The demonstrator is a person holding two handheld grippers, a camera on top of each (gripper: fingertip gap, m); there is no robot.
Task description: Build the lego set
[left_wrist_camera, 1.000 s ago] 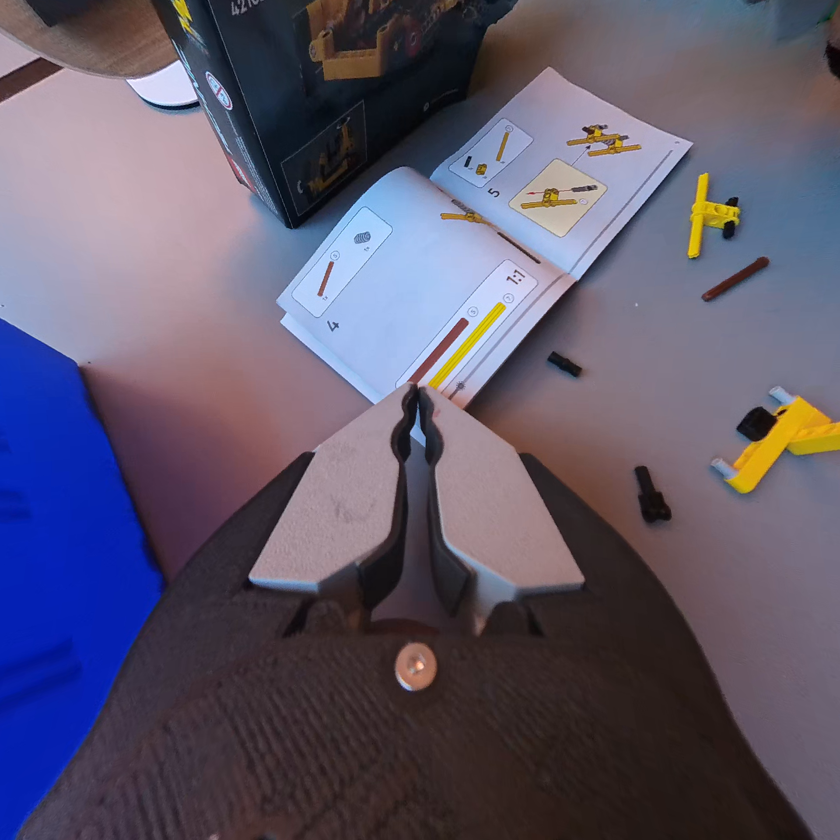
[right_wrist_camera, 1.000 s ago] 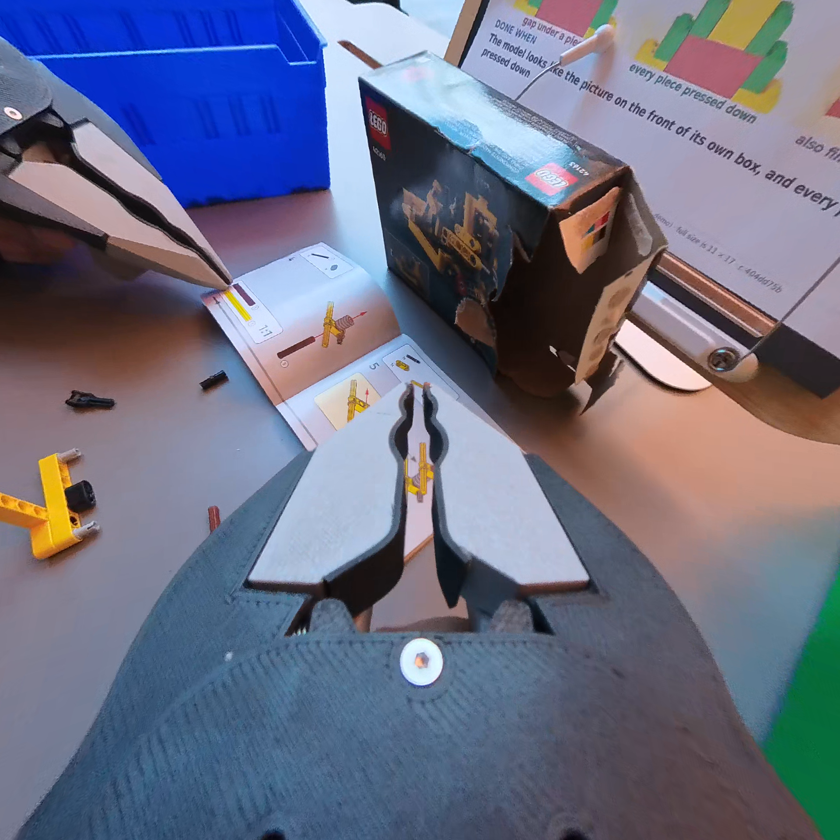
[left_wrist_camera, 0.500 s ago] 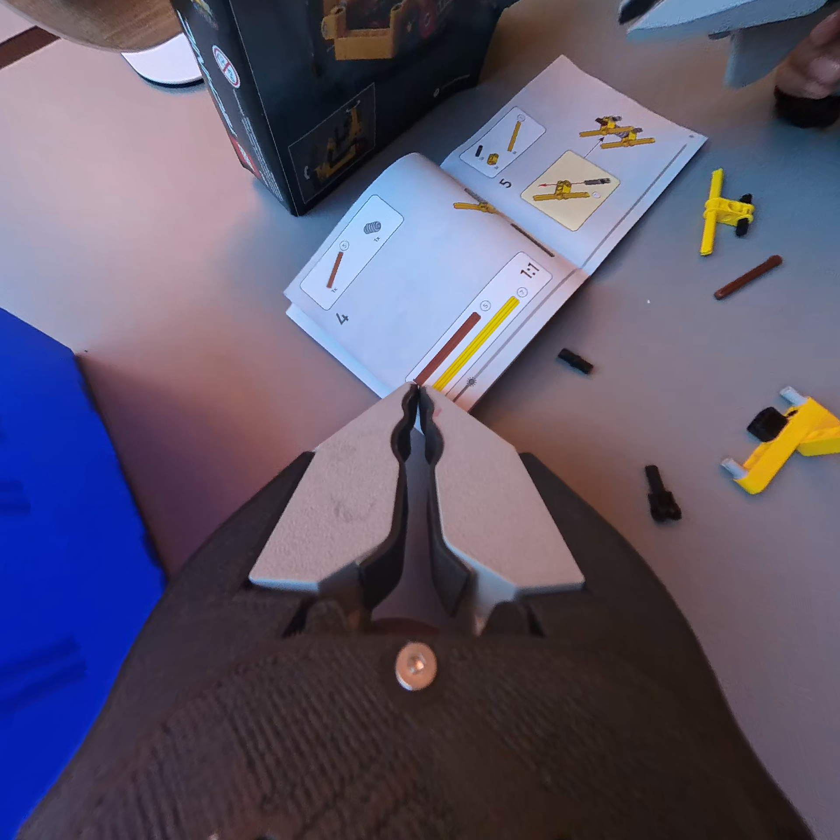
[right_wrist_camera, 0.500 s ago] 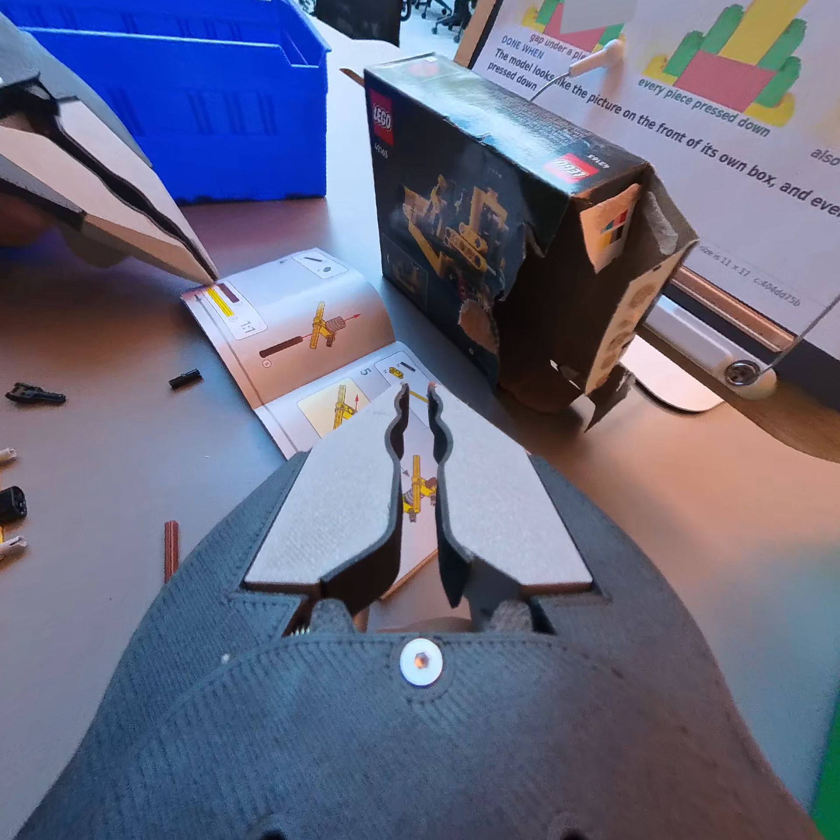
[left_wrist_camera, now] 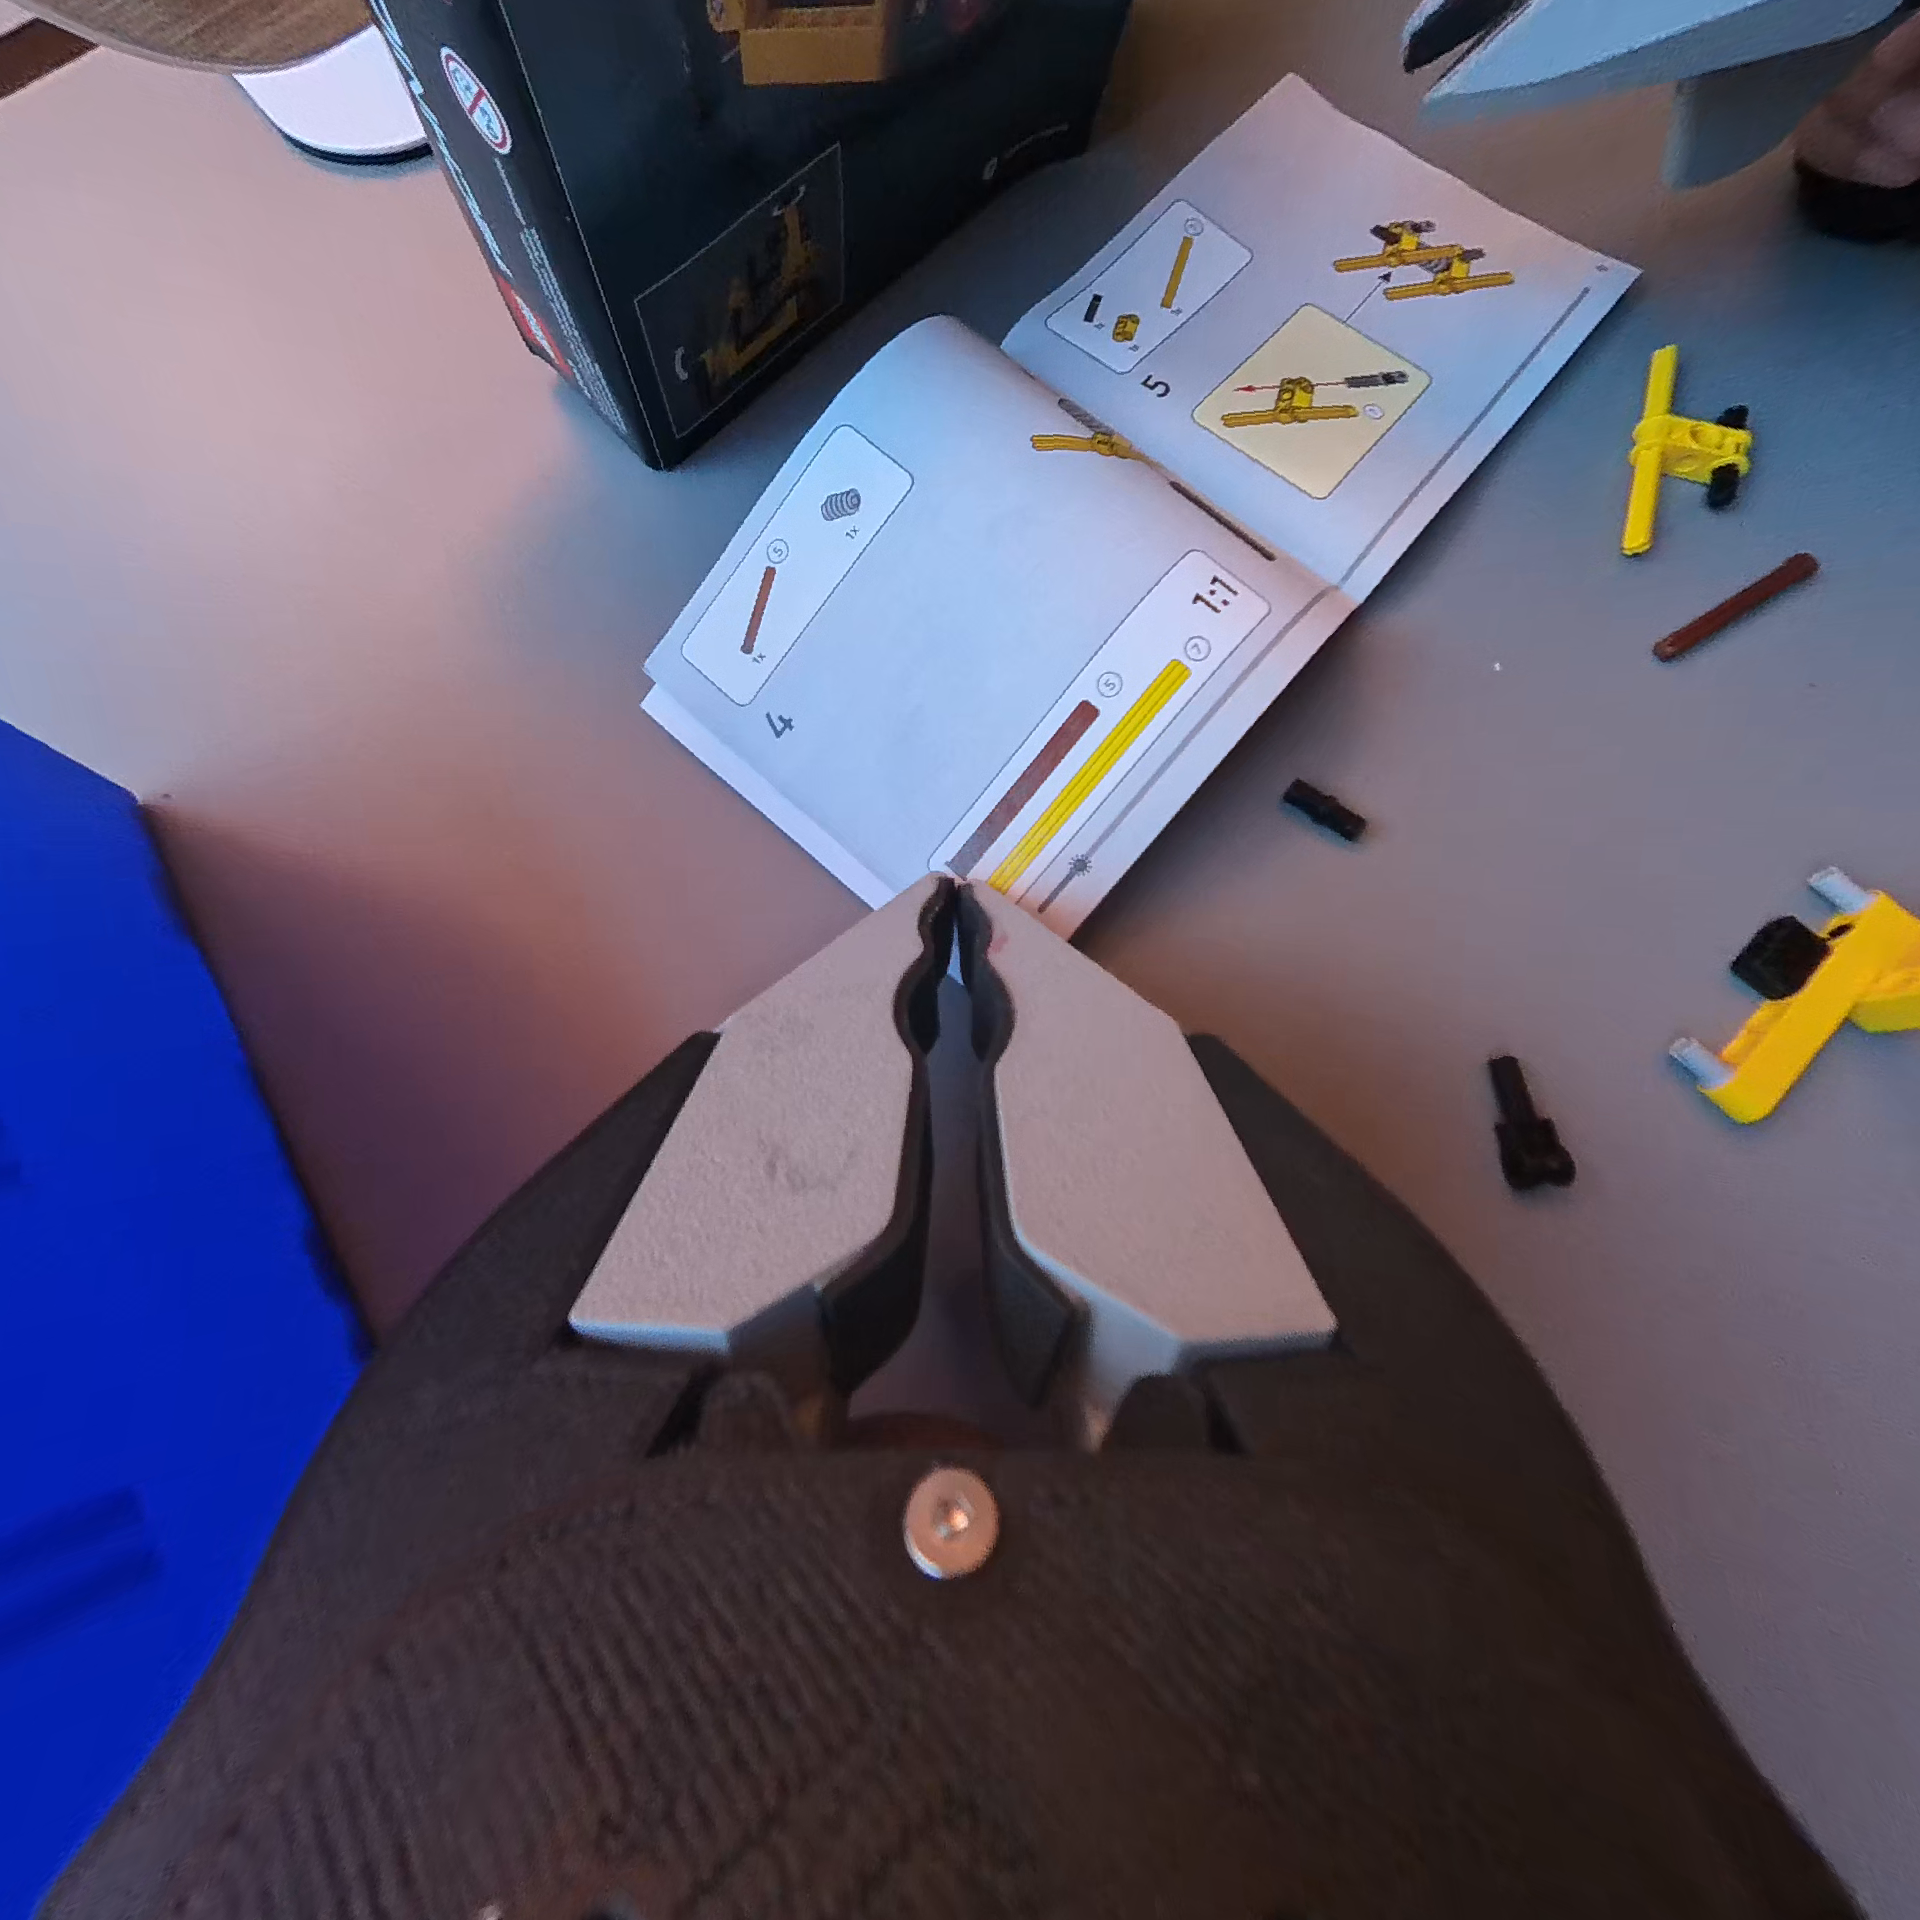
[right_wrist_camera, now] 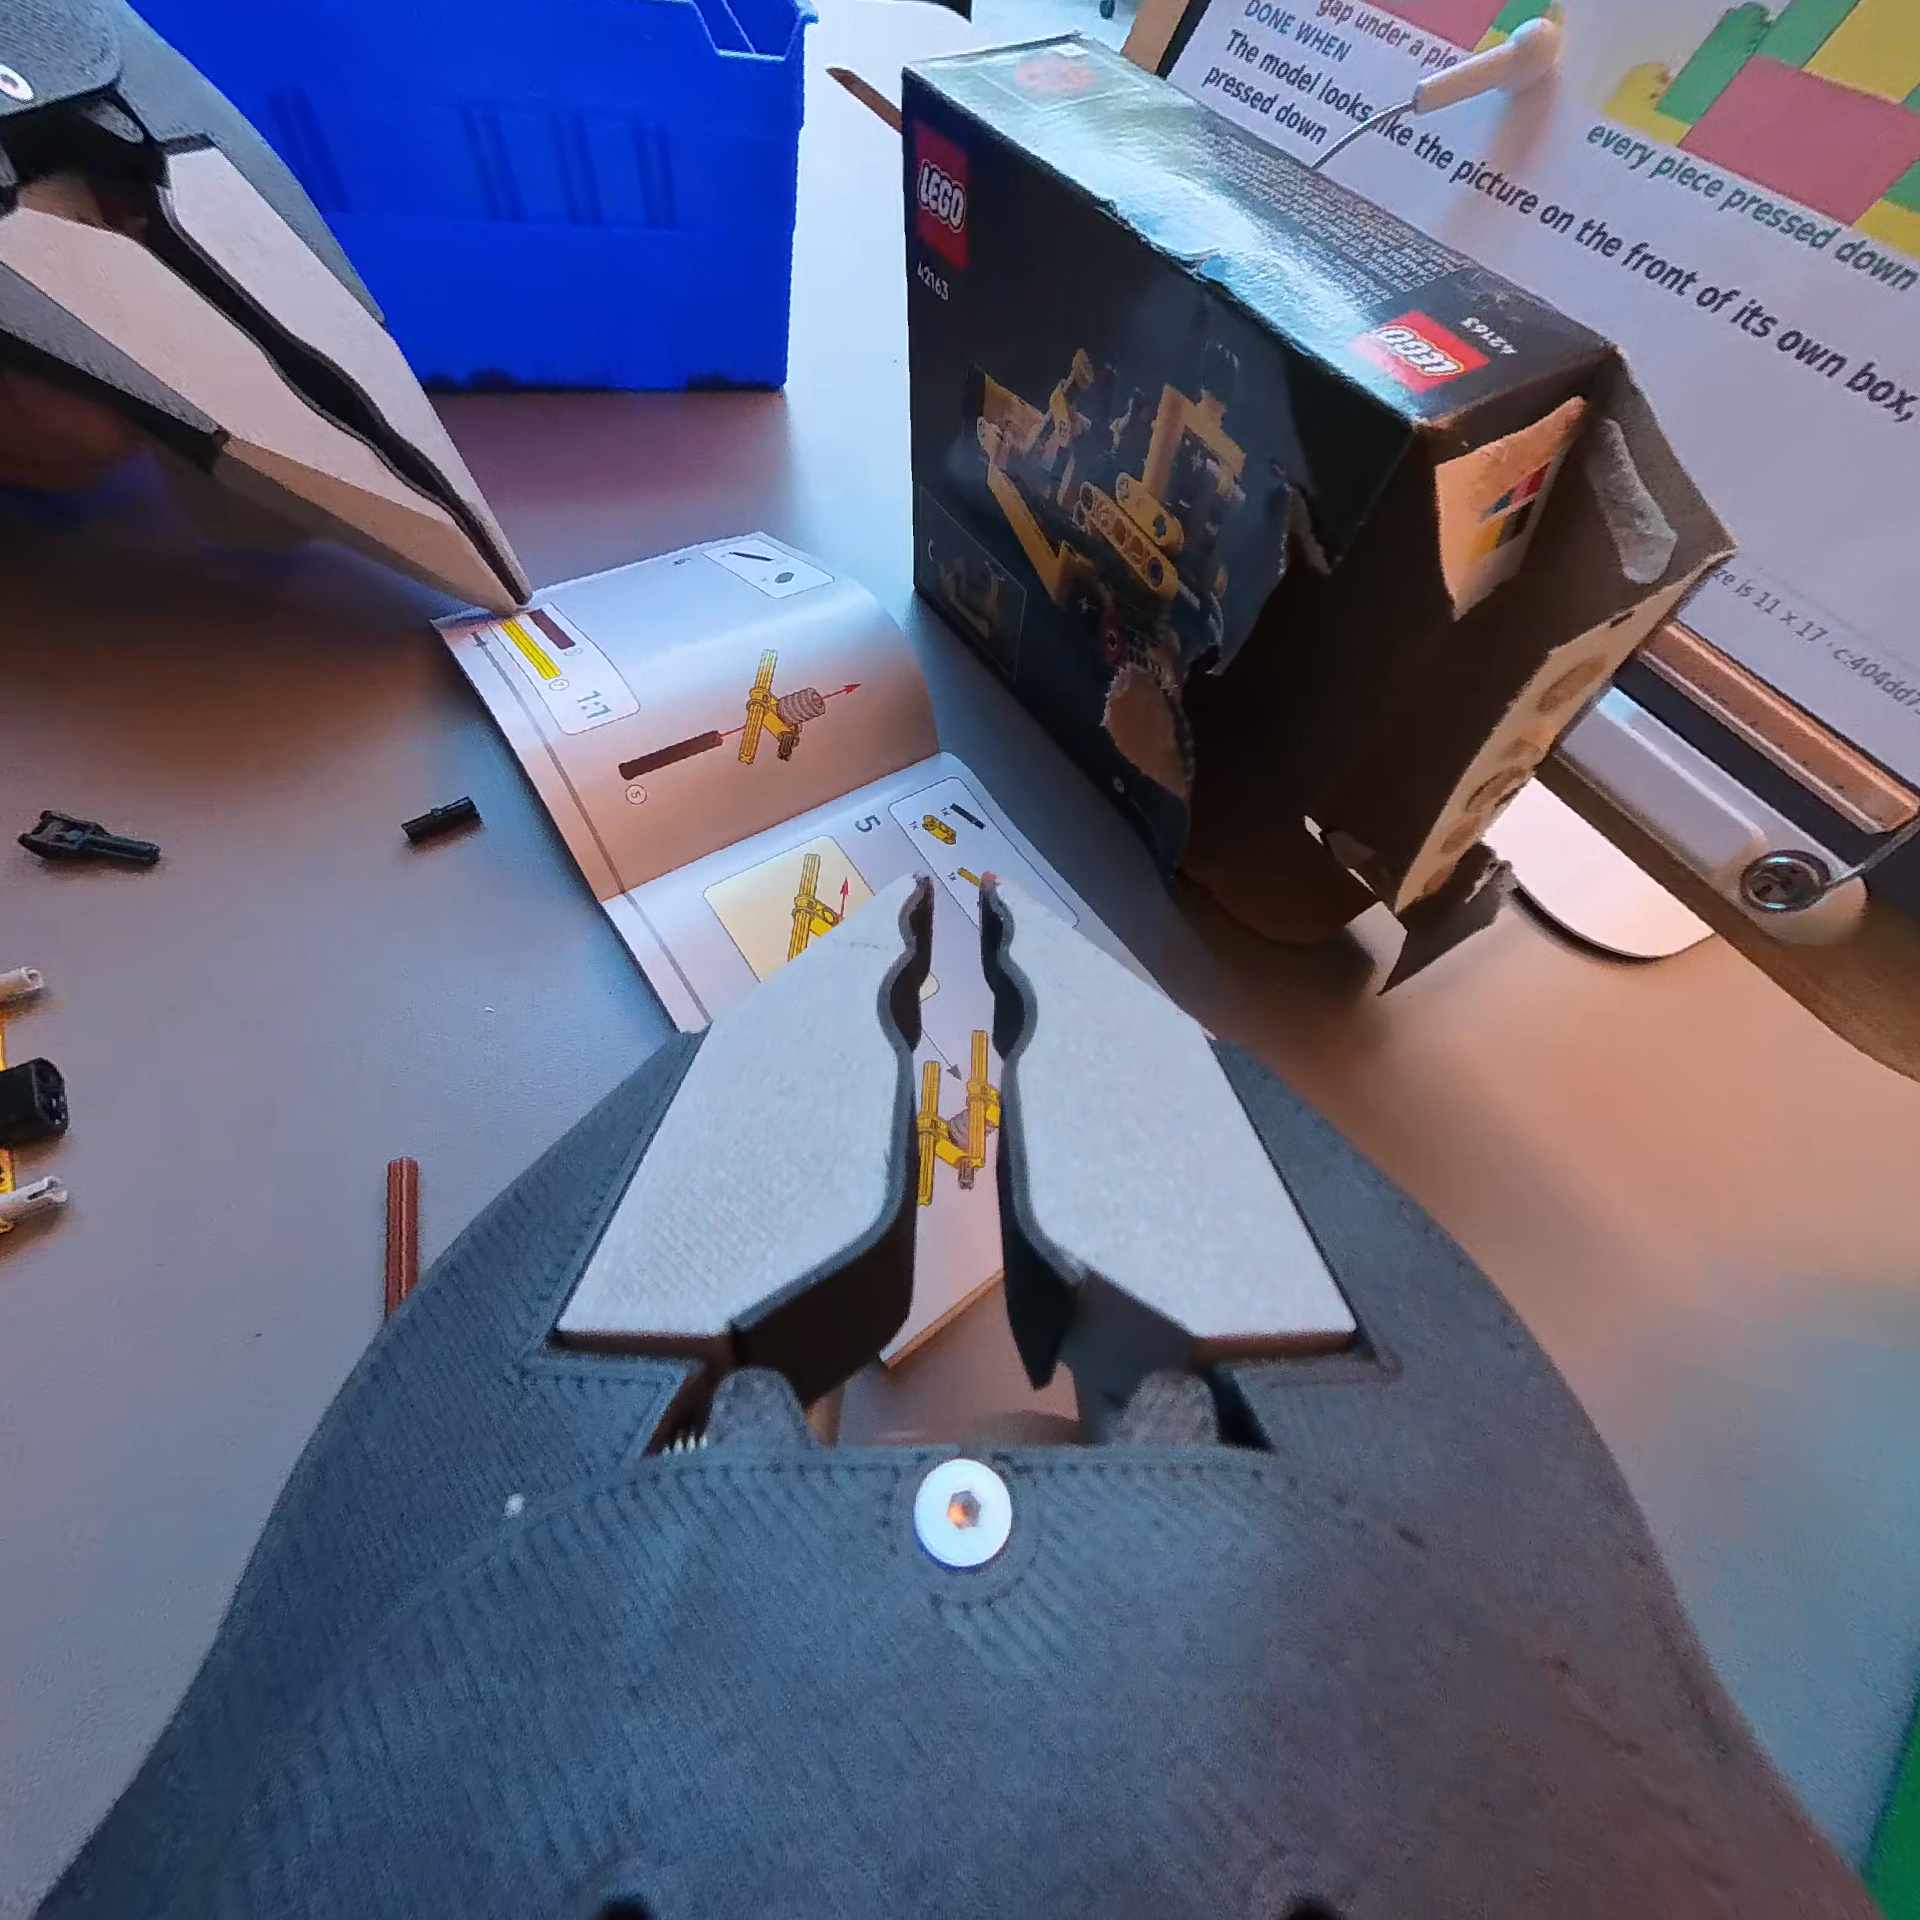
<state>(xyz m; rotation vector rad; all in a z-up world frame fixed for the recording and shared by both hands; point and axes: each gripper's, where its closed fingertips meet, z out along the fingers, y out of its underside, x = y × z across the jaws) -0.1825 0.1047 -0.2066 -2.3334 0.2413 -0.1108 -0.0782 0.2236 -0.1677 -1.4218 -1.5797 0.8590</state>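
The left claw (left_wrist_camera: pixel 956 896) is held closed and empty, its tips set at the near corner of the open booklet (left_wrist_camera: pixel 997 582). The right claw (right_wrist_camera: pixel 954 885) is parted a little, nothing gripped, over the booklet's opposite page. Loose pieces are scattered right of the left claw: a yellow part (left_wrist_camera: pixel 1808 1023), black pins (left_wrist_camera: pixel 1527 1127) and a brown rod (left_wrist_camera: pixel 1735 621). The box (right_wrist_camera: pixel 1195 499) is stood beyond.

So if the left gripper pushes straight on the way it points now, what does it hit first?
Most likely the instruction booklet: the left gripper, jaws shut and empty, has its tip at the booklet's near corner, seemingly touching the page in the right wrist view. Beyond the booklet stands the set's box.
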